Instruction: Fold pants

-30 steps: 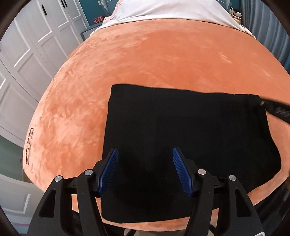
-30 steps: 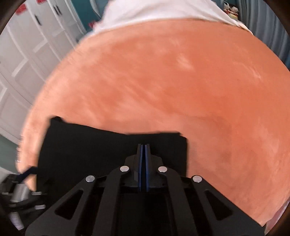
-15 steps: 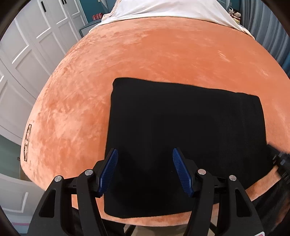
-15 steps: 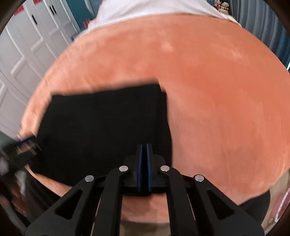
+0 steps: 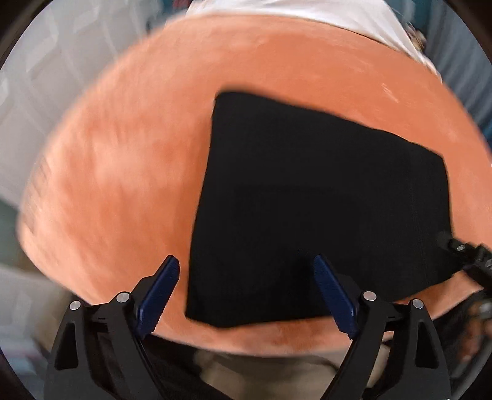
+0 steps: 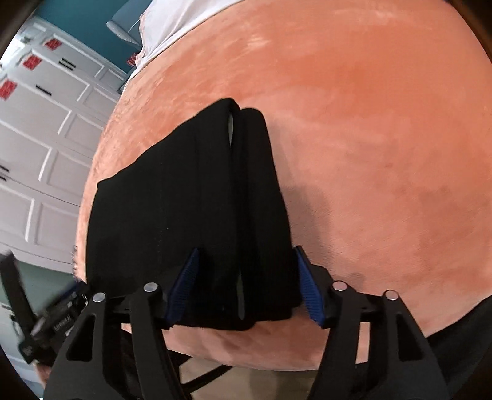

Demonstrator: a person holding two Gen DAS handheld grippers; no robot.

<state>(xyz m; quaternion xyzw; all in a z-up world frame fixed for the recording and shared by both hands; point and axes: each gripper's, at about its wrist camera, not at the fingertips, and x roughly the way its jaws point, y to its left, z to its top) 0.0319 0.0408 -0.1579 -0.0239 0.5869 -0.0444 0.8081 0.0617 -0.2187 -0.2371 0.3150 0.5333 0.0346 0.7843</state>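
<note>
Jaws of both grippers are opening: left gripper (image 5: pixel 246 280) wide above the folded black cloth pants (image 5: pixel 307 200), right gripper (image 6: pixel 246 270) seemingly loose around their edge, on the orange plush bed (image 6: pixel 369 138).

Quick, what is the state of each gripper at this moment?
Left gripper: open and opening wider, holding nothing, above the near corner of the folded black pants.
Right gripper: opening, fingers either side of the pants' folded edge, not pressing it.

Home bedroom, orange plush bedspread (image 6: pixel 384 123), white panelled wardrobe doors (image 6: pixel 40 147), teal wall (image 6: pixel 92 18)
</note>
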